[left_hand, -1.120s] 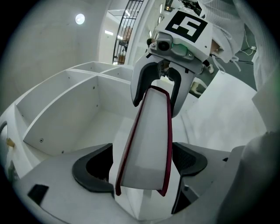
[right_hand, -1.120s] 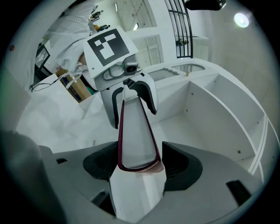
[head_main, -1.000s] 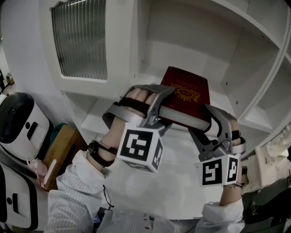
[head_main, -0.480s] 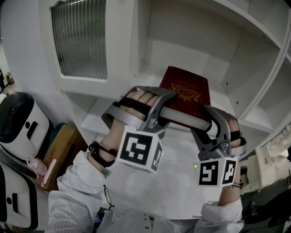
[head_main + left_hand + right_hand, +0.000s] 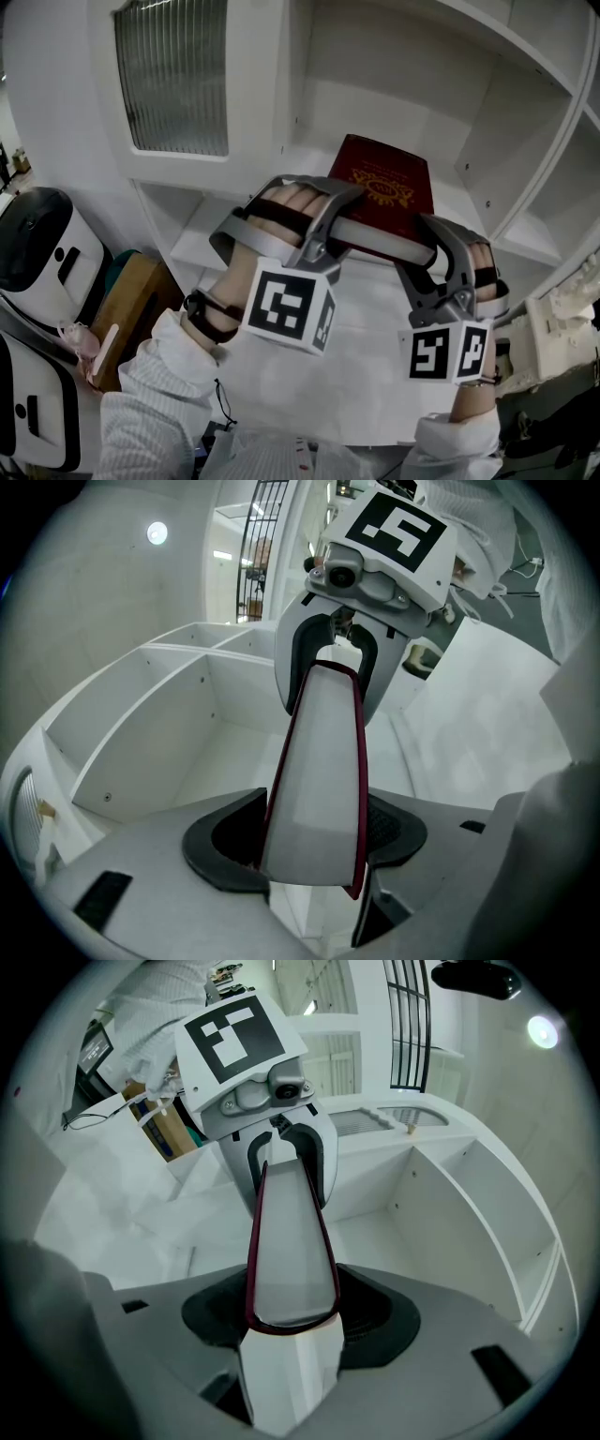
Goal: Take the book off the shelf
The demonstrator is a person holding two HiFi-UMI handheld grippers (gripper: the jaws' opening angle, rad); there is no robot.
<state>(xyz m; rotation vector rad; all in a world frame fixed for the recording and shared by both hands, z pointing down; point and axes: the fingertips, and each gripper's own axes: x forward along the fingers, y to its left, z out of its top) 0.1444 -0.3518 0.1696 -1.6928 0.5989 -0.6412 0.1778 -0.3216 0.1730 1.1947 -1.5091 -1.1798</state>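
Observation:
A dark red hardcover book [image 5: 384,192] with a gold emblem lies flat in the open white shelf compartment [image 5: 305,159]. Its near, white page edge faces me. My left gripper [image 5: 328,225] is at the book's near left corner. In the left gripper view its dark pads sit against both covers of the book [image 5: 319,780], so the left gripper [image 5: 314,832] is shut on it. My right gripper [image 5: 427,246] holds the near right corner. In the right gripper view the book [image 5: 291,1251] is clamped between the jaws of the right gripper [image 5: 292,1312]. Each gripper view shows the other gripper at the book's far end.
A cabinet door with ribbed glass [image 5: 173,75] stands to the left of the compartment. White dividers and further shelves [image 5: 525,141] lie to the right. Below left stand a white appliance [image 5: 37,253] and a brown box [image 5: 131,300].
The left gripper's jaws have come together on the book's left corner. The right gripper has kept its hold. The book has hardly moved.

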